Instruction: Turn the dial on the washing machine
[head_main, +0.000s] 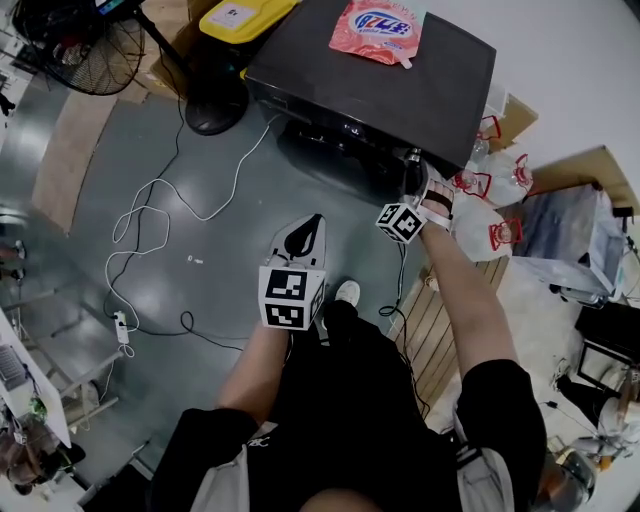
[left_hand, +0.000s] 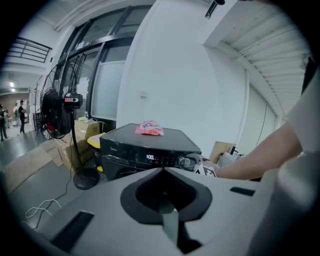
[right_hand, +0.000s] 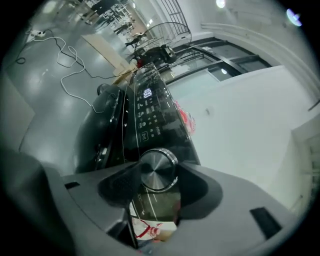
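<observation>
The black washing machine (head_main: 370, 90) stands ahead of me, its lit control panel (right_hand: 147, 107) facing me. Its round silver dial (right_hand: 157, 169) sits at the panel's right end, also seen as the dial (left_hand: 187, 161) from the left gripper view. My right gripper (right_hand: 155, 181) reaches to the dial (head_main: 412, 160), and both jaws lie against the dial's sides. My left gripper (head_main: 312, 224) hangs low over the grey floor, well short of the machine, its jaws together with nothing in them. A pink detergent pouch (head_main: 378, 30) lies on the machine's lid.
Clear plastic jugs with red handles (head_main: 492, 205) crowd the machine's right side, above a wooden pallet (head_main: 432, 330). A standing fan (head_main: 85, 45) with its round base (head_main: 215, 108) and a yellow bin (head_main: 240, 18) stand left. White cables (head_main: 160, 205) and a power strip (head_main: 122, 328) lie on the floor.
</observation>
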